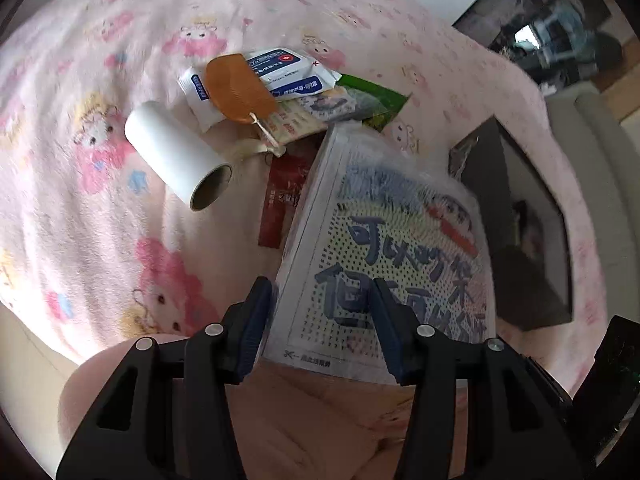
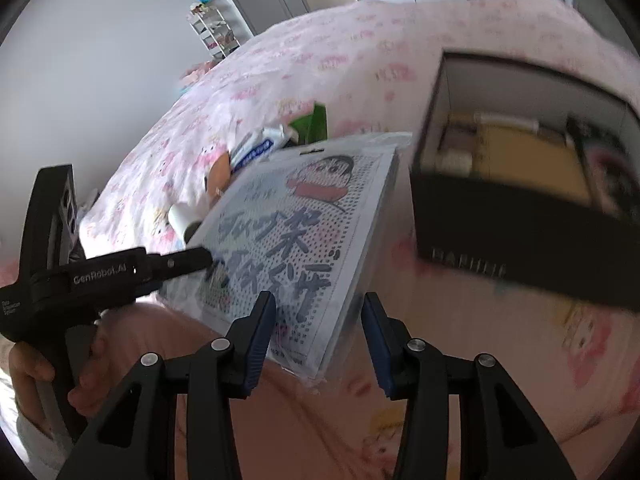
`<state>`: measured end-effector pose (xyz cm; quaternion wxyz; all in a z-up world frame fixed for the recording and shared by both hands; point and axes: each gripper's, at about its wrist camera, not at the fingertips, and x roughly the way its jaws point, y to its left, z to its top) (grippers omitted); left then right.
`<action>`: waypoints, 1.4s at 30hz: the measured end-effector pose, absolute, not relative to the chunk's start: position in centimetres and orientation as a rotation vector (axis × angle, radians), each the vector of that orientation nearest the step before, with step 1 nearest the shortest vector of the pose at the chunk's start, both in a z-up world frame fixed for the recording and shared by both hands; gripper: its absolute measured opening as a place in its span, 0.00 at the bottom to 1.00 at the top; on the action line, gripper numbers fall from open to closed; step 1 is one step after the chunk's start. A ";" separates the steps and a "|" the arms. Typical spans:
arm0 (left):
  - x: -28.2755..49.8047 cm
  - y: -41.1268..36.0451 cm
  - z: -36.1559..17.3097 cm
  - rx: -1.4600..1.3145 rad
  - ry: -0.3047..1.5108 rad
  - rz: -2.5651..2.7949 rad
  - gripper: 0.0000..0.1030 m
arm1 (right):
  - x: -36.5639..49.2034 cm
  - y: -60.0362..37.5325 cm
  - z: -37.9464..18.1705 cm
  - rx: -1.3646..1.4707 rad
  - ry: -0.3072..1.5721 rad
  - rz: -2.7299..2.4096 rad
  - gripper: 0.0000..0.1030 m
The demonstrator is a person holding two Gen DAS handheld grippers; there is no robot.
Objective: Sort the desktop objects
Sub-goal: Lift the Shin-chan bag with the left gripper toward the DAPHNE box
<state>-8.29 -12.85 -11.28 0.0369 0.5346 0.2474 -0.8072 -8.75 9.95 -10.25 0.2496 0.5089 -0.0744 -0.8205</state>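
Note:
A flat cartoon-printed kit box in clear wrap hangs tilted above the pink blanket. My left gripper is shut on its near edge, one finger on the printed face and the other behind the left side. My right gripper is shut on the kit box at its near corner, across its thickness. In the right wrist view the left gripper meets the box's left edge, with a hand on its handle. An open black box holding several items stands just right of the kit.
On the blanket left of the kit lie a white paper roll, an orange comb, wipe packs, a green packet and a red card. The black box sits to the right. A shelf rack stands by the far wall.

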 end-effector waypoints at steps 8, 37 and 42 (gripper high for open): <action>-11.3 -12.3 -12.5 1.729 0.641 -2.448 0.49 | -9.3 10.9 -13.0 1.435 -0.270 -2.200 0.39; -11.8 -10.0 -13.5 1.800 0.430 -2.442 0.60 | -11.0 12.2 -16.2 1.396 -0.438 -2.173 0.44; -8.6 -11.3 -10.8 1.757 0.499 -2.520 0.57 | -9.7 12.5 -13.0 1.314 -0.444 -2.210 0.44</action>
